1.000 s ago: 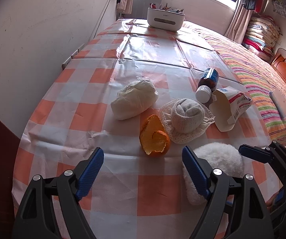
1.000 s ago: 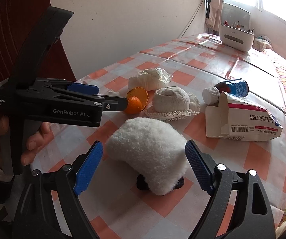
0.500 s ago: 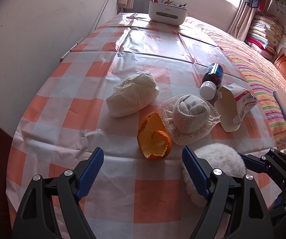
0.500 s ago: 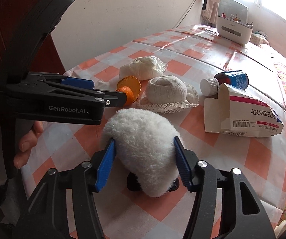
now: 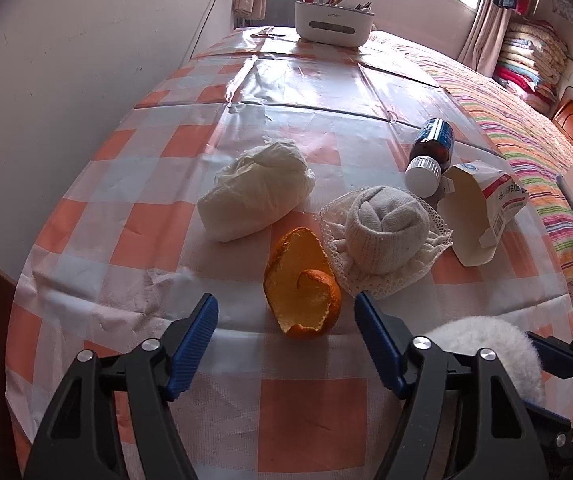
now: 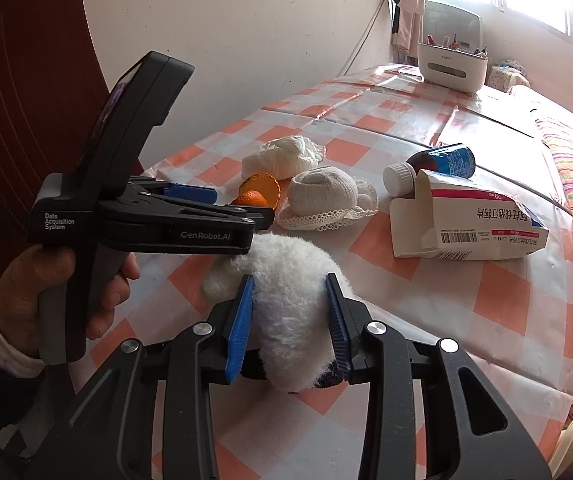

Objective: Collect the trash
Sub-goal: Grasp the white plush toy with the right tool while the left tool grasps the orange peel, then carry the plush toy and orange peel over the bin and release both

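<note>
On the orange-checked tablecloth (image 5: 310,416) lie an orange peel (image 5: 300,284), a crumpled white tissue wad (image 5: 256,196), a rolled white sock on lace (image 5: 386,236), a brown medicine bottle (image 5: 430,156) and a torn medicine box (image 5: 482,208). My left gripper (image 5: 286,344) is open, its jaws either side of the peel's near end. My right gripper (image 6: 288,320) is shut on a white fluffy item (image 6: 286,280) near the table's front edge; this item also shows in the left wrist view (image 5: 486,348). The peel (image 6: 258,192) sits behind the left gripper (image 6: 242,210).
A white organiser box (image 5: 334,24) stands at the table's far end. A wall runs along the left side. A striped bed (image 5: 526,136) lies to the right. A hand (image 6: 46,300) holds the left gripper's handle.
My right gripper has closed on the white fluffy item. My left gripper has moved forward toward the orange peel, still open.
</note>
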